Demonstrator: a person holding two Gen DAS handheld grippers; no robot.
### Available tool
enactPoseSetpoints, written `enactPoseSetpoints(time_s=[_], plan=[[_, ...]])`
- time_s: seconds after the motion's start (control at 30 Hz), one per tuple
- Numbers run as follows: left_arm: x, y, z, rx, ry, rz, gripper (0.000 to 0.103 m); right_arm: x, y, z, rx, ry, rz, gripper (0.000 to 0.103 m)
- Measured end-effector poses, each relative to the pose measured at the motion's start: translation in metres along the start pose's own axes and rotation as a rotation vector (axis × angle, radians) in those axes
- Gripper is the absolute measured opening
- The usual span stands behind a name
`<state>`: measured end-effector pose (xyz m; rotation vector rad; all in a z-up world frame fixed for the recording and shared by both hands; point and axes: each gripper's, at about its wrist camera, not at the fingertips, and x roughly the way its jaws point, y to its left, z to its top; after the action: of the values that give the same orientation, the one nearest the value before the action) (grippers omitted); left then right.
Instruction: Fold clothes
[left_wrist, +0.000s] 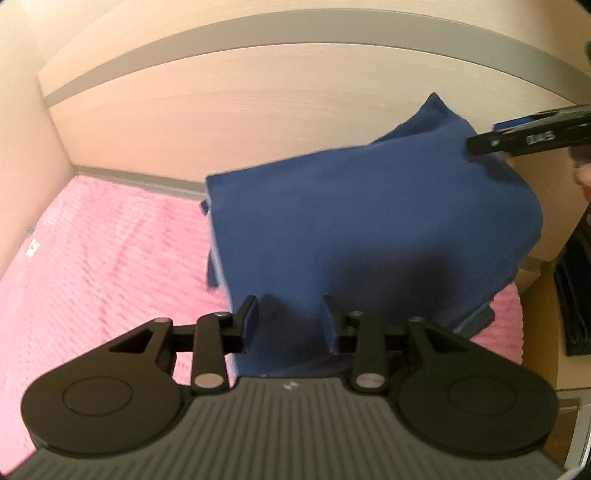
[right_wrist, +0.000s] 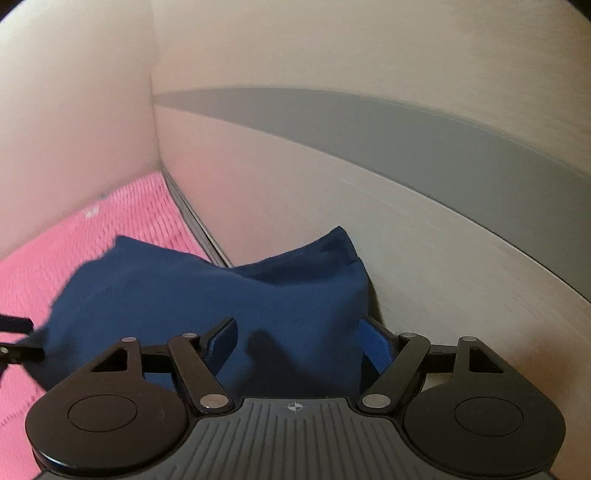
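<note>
Blue garment (left_wrist: 369, 221) lies folded on pink bedspread (left_wrist: 92, 277), just ahead of both grippers. L gripper (left_wrist: 290, 321) narrow, R gripper (right_wrist: 297, 347) wide; cloth between jaws, no pinch seen. Risk: pad snags fabric on pull-back, fold opens.

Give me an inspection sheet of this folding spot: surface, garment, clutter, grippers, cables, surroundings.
Surface: pink ribbed blanket.
Job's things: blue garment, bunched against the wooden panel.
Clutter: dark folded item at the right edge.
Grippers: left gripper jaws part open, cloth between them, grip unclear; right gripper jaws wide, cloth between, not pressed.
Cables: nothing seen.
Surroundings: pale wall joins the panel in a corner.
</note>
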<state>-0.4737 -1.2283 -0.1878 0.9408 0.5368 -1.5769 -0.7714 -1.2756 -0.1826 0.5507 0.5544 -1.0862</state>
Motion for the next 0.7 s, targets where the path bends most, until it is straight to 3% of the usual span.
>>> enactPoseSetpoints(time_s=[0.17,0.37,0.47,0.53,0.63,0.7], plan=[[0.012,0.010,-0.012,-0.045,0.038,0.001,0.034,0.014,0.004,-0.024,-0.005,0.102,0.052,0.076],[-0.016,0.006,-0.023,-0.067,0.051,0.038,0.039,-0.018,0.001,-0.031,-0.001,0.139,0.052,0.080],[-0.038,0.000,-0.042,-0.129,0.079,0.069,0.065,-0.038,0.002,-0.044,0.005,0.168,0.047,0.099],[-0.057,-0.008,-0.054,-0.178,0.075,0.083,0.084,-0.051,0.003,-0.057,0.021,0.196,0.044,0.099],[-0.079,-0.016,-0.073,-0.274,0.070,0.083,0.100,-0.073,0.006,-0.077,0.052,0.239,0.025,0.099],[-0.089,-0.019,-0.083,-0.325,0.064,0.081,0.102,-0.080,0.013,-0.085,0.073,0.246,0.007,0.099]])
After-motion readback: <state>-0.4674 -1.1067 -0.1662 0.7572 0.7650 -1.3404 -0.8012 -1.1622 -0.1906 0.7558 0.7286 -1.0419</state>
